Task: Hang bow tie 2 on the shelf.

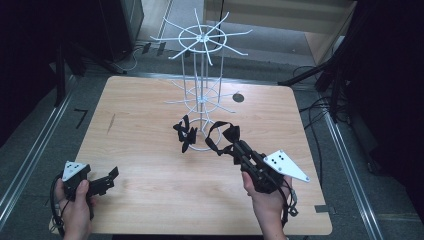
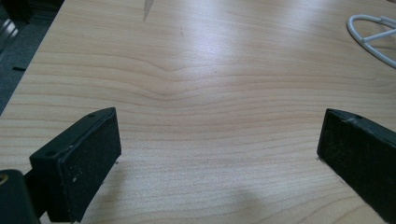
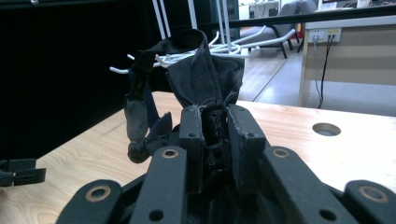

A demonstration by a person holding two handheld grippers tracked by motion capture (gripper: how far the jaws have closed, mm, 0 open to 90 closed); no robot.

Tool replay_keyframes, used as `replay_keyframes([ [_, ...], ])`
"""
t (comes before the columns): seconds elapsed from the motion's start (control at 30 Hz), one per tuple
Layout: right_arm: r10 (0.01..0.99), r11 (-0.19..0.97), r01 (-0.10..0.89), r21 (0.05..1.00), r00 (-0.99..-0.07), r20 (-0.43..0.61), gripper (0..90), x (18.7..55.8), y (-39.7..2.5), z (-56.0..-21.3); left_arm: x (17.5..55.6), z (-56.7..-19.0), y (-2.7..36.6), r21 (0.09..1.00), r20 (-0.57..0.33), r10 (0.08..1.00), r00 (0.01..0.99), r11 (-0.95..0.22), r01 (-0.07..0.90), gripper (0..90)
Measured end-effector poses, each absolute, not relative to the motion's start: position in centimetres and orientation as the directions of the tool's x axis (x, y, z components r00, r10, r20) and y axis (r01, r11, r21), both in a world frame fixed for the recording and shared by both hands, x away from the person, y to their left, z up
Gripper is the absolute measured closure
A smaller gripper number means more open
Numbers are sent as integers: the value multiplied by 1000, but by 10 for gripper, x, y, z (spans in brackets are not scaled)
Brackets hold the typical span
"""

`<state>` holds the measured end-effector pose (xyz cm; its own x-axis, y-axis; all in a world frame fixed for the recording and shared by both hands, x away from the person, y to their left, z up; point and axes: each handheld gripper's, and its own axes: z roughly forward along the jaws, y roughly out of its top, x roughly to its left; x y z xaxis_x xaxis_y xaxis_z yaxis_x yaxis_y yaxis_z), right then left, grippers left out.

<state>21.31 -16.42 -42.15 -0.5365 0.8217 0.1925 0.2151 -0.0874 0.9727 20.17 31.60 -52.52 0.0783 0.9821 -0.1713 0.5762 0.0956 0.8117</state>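
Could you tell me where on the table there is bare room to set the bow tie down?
The table is bare along the near edge between the left gripper and right gripper, and at the far left. It is crowded around the white rack, where a second bow tie lies at its base.

No text, label, brand or number can be read anywhere. The nearest to a sign is a dark angular mark on the floor (image 1: 80,118), left of the table (image 1: 150,200), not legible.
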Motion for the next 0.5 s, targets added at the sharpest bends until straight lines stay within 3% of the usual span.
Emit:
replay_keyframes([
  [0.5,807,-98,199,975,-558,195,780,212,-154,-414,202,-525,316,810,-174,981,81,96,579,0],
])
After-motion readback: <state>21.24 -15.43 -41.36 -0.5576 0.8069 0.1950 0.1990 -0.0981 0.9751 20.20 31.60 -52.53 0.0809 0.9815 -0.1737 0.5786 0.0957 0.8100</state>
